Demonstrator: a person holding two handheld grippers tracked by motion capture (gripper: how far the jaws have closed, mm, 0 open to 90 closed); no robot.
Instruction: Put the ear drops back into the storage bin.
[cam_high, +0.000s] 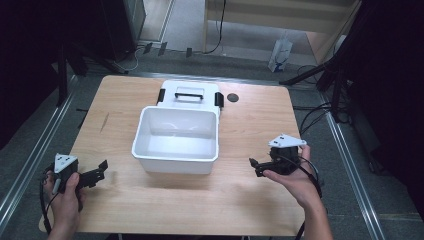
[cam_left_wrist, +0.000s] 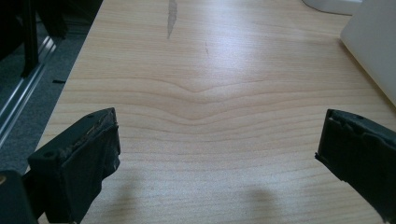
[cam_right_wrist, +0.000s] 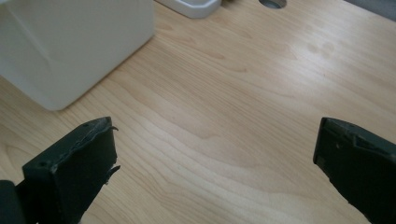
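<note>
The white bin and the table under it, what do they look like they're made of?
The white bin looks like moulded plastic: smooth, slightly glossy walls with rounded corners and soft highlights inside. Its lid behind it seems the same plastic, with black clips. The table shows light wood grain with a satin sheen; whether solid wood or a laminate print can't be told.
</note>
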